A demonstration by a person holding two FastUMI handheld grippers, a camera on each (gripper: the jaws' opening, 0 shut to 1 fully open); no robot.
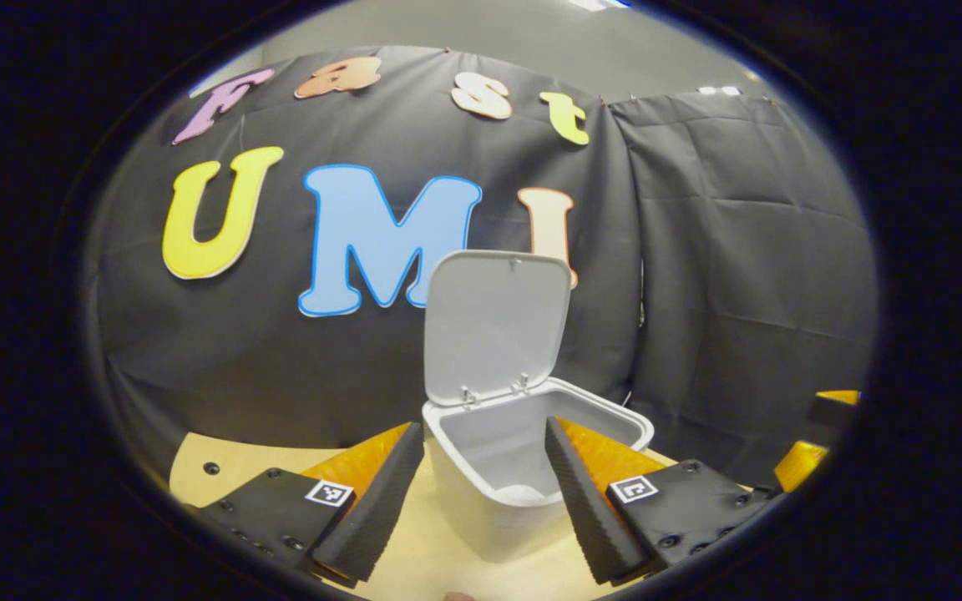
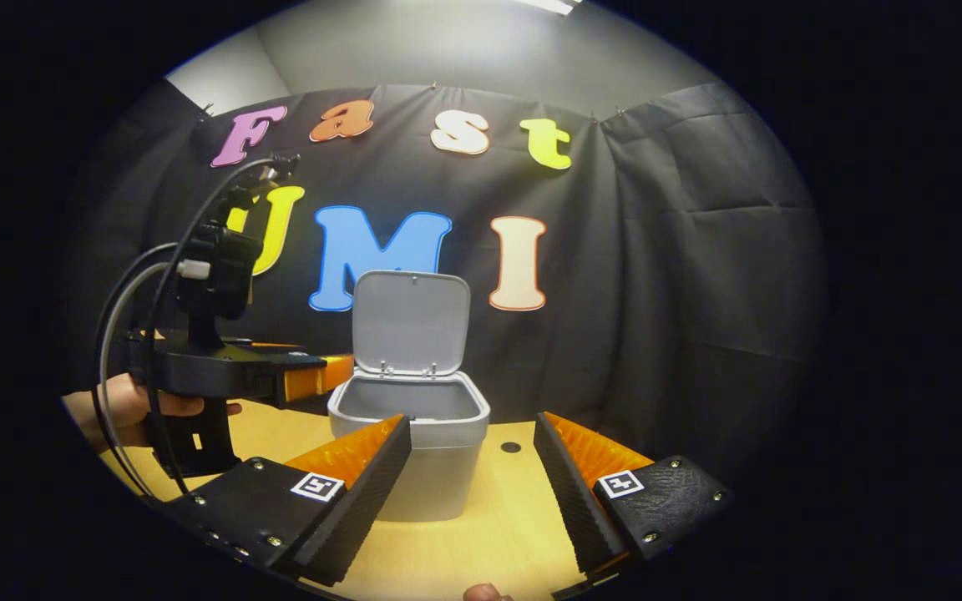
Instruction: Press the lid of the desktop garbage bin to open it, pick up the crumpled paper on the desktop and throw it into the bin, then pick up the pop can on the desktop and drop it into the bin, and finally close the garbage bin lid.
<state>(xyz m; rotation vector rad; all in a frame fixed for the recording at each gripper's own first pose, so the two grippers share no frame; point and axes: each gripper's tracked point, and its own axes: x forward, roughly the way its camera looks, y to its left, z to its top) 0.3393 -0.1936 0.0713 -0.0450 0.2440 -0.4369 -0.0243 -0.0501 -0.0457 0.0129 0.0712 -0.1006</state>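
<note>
The grey desktop bin (image 1: 489,509) stands on the wooden table just beyond my left gripper (image 1: 482,424), which is open and empty, its fingers framing the bin's mouth. The lid (image 1: 498,330) stands upright at the back on its hinges. A pale patch (image 1: 523,494) lies at the bottom of the bin; what it is I cannot tell. In the right gripper view the bin (image 2: 422,476) and its raised lid (image 2: 410,321) sit a little farther off, ahead of my open, empty right gripper (image 2: 473,417). A hand (image 2: 126,405) holds the left gripper (image 2: 322,380) left of the bin, near its rim.
The light wooden table (image 2: 514,517) has a small dark hole (image 2: 511,447) right of the bin and another (image 1: 211,468) at its far left. Black cloth closes the back and right side. Part of the right gripper (image 1: 819,430) shows at the right edge of the left gripper view.
</note>
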